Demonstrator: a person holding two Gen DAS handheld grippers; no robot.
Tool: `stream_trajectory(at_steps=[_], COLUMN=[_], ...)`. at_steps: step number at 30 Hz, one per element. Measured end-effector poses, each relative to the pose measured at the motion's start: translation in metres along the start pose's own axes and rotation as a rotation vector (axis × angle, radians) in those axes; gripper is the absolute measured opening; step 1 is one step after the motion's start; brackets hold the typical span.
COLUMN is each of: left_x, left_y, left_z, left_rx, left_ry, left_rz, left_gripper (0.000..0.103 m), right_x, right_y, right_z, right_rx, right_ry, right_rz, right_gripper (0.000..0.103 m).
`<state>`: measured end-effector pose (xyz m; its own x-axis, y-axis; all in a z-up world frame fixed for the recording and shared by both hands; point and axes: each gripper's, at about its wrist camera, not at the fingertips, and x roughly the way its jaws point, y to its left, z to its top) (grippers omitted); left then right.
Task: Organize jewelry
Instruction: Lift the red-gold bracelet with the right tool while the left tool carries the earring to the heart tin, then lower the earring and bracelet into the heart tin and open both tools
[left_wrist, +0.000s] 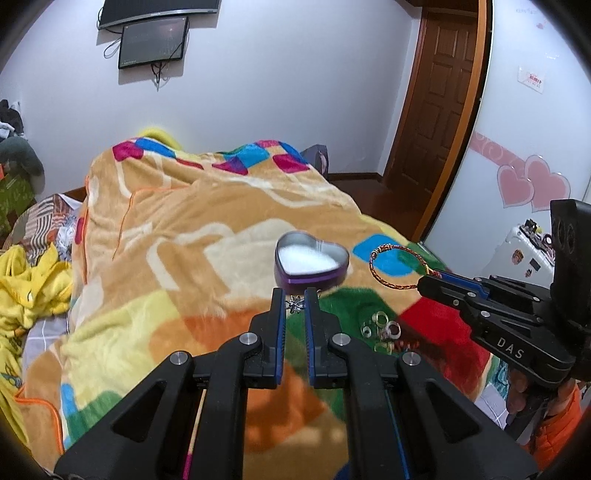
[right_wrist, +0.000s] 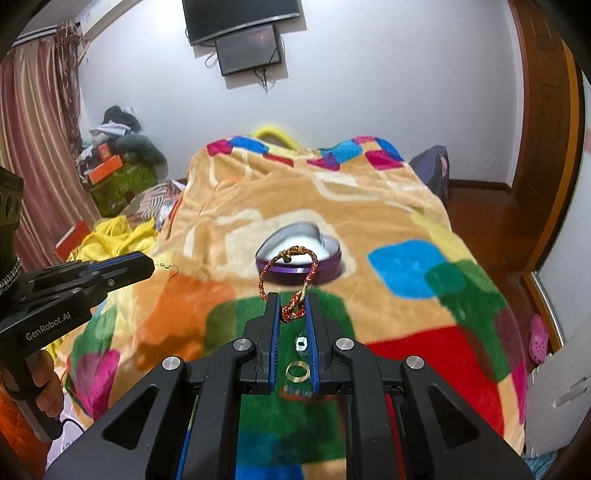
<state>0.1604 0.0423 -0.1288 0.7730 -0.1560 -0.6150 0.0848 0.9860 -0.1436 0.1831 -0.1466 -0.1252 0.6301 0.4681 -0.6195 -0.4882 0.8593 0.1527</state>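
Note:
A purple heart-shaped tin (left_wrist: 312, 264) with a white lining sits open on the colourful blanket; it also shows in the right wrist view (right_wrist: 299, 258). My right gripper (right_wrist: 293, 308) is shut on a red-and-gold braided bracelet (right_wrist: 290, 280) and holds it in the air just short of the tin; the bracelet also shows in the left wrist view (left_wrist: 400, 267). My left gripper (left_wrist: 294, 301) is shut on a small silver earring (left_wrist: 295, 303), whose hook (right_wrist: 168, 271) pokes out past the fingertips. Several rings (left_wrist: 384, 328) lie on the green patch of the blanket.
The blanket (left_wrist: 207, 236) covers a bed. Yellow clothes (left_wrist: 33, 284) lie at its left side. A white cabinet (left_wrist: 524, 251) with small items stands at the right, next to a wooden door (left_wrist: 439, 96). Boxes and clutter (right_wrist: 110, 166) stand at the far left.

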Motion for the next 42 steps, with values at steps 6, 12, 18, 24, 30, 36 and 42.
stream_trajectory(at_steps=[6,12,18,24,30,36,42], left_x=[0.010,0.027,0.050,0.077,0.108,0.137,0.148], left_y=[0.005,0.012,0.015,0.018,0.017,0.016,0.015], left_z=[0.019,0.034,0.040,0.040,0.039,0.037,0.037], left_rx=[0.001,-0.005,-0.011,-0.019,-0.013,-0.024,-0.015], left_ry=[-0.032,-0.038,-0.016,0.036,0.107,0.175,0.203], left_rz=[0.008,0.000,-0.015,-0.040,-0.058,-0.081,-0.083], left_gripper=[0.008,0.008,0.008,0.008,0.008,0.008,0.008], right_x=[0.004,0.017,0.041,0.067,0.091,0.107,0.112], right_y=[-0.005,-0.009,-0.010,-0.015,-0.020,-0.028,-0.033], right_z=[0.013,0.026,0.033,0.037,0.039,0.041,0.040], right_rx=[-0.010,-0.026,-0.057,-0.080,-0.104,-0.118,-0.126], right_ry=[-0.036,-0.052,-0.031,0.027,0.098,0.158,0.182], right_rz=[-0.009,-0.004,0.007,0.044,0.080,0.097,0.104], right_gripper=[0.012,0.012,0.012,0.012,0.012,0.012,0.012])
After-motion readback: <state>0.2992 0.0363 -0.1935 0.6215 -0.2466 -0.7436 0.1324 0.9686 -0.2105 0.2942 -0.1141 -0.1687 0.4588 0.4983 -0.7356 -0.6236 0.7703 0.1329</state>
